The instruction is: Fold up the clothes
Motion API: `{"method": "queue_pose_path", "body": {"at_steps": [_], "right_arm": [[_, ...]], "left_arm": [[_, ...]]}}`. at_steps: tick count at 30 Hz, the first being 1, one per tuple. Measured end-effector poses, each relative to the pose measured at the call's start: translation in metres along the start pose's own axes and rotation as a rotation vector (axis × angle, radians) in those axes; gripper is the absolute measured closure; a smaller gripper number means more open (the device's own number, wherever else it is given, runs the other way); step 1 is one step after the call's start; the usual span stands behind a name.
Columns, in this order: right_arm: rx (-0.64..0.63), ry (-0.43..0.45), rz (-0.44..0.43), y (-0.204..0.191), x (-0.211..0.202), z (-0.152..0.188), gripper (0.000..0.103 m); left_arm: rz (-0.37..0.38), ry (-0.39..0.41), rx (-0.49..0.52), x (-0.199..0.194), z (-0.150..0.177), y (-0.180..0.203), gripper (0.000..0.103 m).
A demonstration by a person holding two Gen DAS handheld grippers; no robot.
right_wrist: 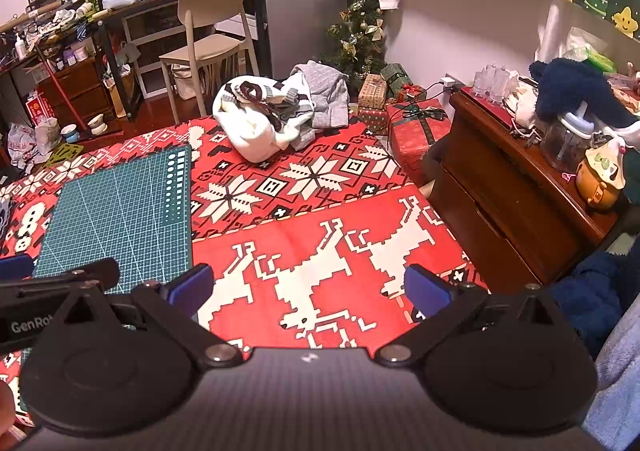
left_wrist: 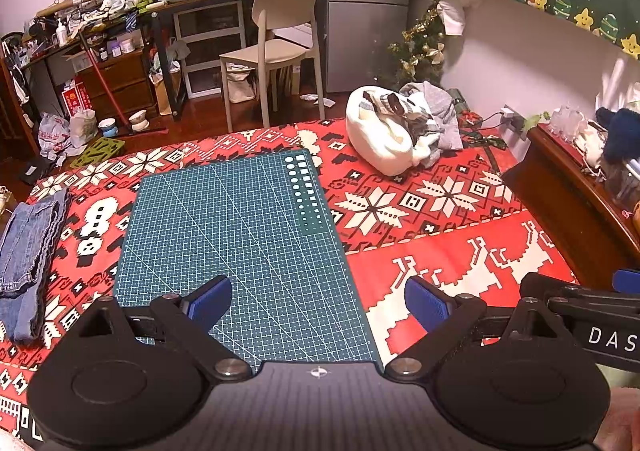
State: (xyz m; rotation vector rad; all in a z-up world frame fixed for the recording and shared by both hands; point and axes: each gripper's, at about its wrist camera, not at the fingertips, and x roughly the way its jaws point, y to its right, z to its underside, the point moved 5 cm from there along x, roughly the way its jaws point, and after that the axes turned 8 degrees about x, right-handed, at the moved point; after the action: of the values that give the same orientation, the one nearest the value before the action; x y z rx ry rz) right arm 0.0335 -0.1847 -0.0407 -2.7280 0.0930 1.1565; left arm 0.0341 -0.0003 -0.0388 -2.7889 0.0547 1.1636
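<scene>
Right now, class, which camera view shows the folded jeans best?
The left wrist view: the folded jeans lie in full sight left of the cutting mat. The right wrist view shows only a sliver at its left edge.

Left gripper (left_wrist: 318, 301), right gripper (right_wrist: 308, 289): black linkage arms, round black discs, silver pivot screws, blue ribbed pads (left_wrist: 426, 303), white lettering on bodies.
</scene>
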Motion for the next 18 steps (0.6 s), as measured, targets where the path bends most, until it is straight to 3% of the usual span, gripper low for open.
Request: {"method": "queue_pose_path", "body": {"at_steps": [18], "right_arm": [[0.003, -0.002, 0.001, 0.0006, 0.0007, -0.0002, 0.001]], "left_arm": [[-0.002, -0.002, -0.004, 0.0002, -0.0003, 0.0004, 0.009]]}}
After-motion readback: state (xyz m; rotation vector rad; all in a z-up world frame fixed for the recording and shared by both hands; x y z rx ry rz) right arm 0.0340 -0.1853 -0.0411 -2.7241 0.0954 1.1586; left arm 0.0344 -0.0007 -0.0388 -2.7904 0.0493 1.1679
